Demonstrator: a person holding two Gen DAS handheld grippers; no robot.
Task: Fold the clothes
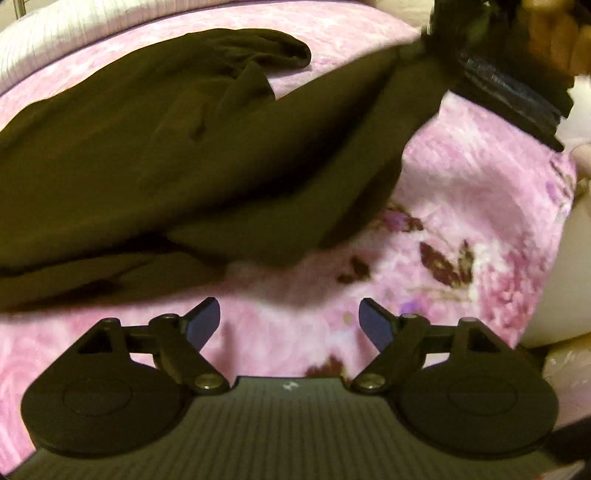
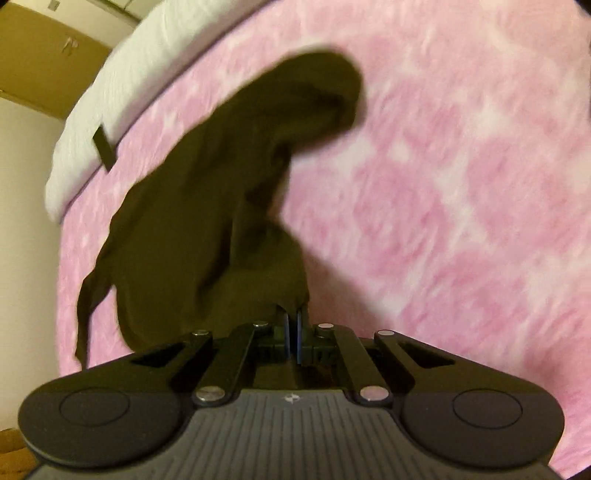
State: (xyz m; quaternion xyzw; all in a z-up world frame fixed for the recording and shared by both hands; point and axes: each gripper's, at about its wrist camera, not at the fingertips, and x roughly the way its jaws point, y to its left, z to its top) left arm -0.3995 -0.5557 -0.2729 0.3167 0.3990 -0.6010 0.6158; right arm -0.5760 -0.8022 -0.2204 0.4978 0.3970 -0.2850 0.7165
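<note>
The dark olive garment (image 1: pixel 155 155) lies rumpled on the bed, on top of the pink floral bedspread (image 1: pixel 461 206), w/ one sleeve end curled up at its far side and loose folds along its near edge. It's not flat and I see no neat fold yet, so I'd say the task is at an early stage: still needs spreading, then sleeves in and body doubled over. One corner of the garment is pulled taut off the bedspread by the right hand-held gripper (image 2: pixel 291 328), which is clenched tight on that bit of cloth; a person's fingers (image 1: pixel 554 33) show behind it. The left hand-held gripper (image 1: pixel 289 325) is released, jaws wide, nothing btwn them, hovering over bare bedspread just beside the garment's near edge. A white mattress edge (image 2: pixel 92 122) runs beyond the garment.
</note>
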